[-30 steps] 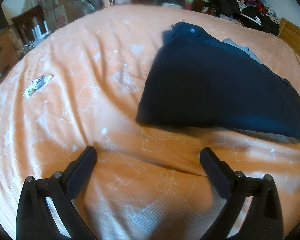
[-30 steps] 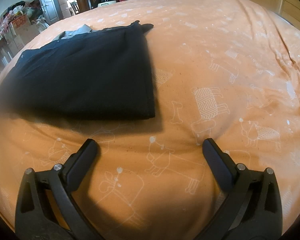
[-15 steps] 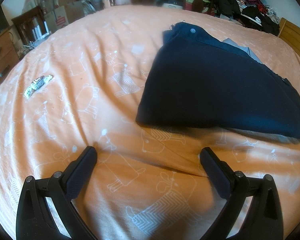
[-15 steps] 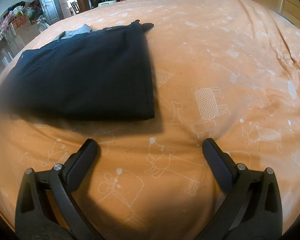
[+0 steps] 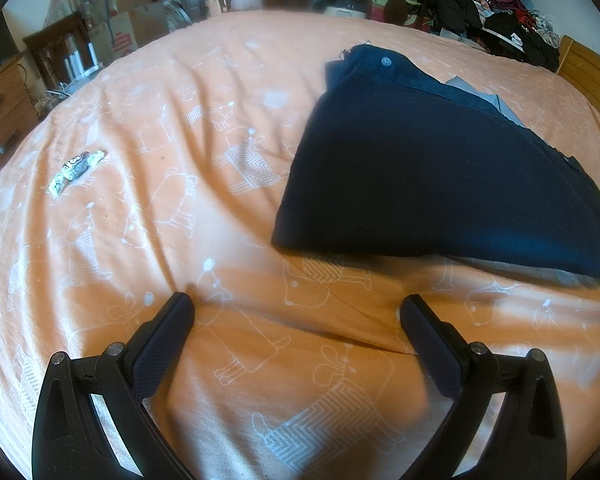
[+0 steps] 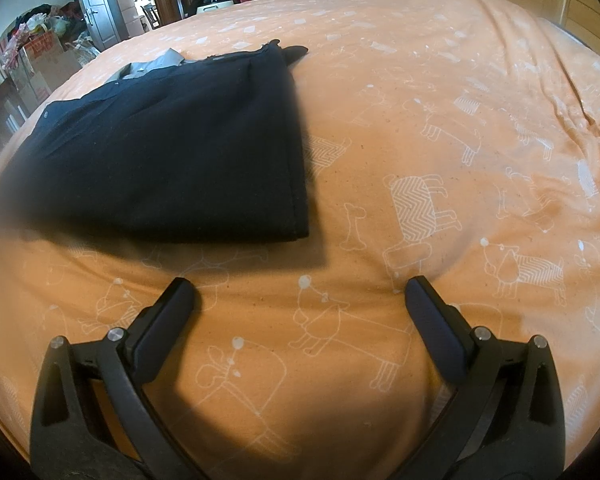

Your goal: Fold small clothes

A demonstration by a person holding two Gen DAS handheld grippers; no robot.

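On the far left of the orange animal-print bedsheet (image 5: pixel 180 208) lies a small crumpled wrapper (image 5: pixel 76 168), with wide bare sheet around it. The left gripper (image 5: pixel 296 308) spreads wide, empty, short of the folded navy-blue garment's (image 5: pixel 440 168) near edge. The right gripper (image 6: pixel 300 292), equally wide and empty, sits below the garment's (image 6: pixel 172 152) right corner; open sheet stretches rightward.

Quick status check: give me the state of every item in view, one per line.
Left gripper: open, empty, over the sheet.
Right gripper: open, empty, over the sheet.
Navy garment: folded, lying flat, untouched.
Grey cloth: partly hidden under the garment.
Wrapper: lying loose on the sheet.
Orange bedsheet: spread, wrinkled.
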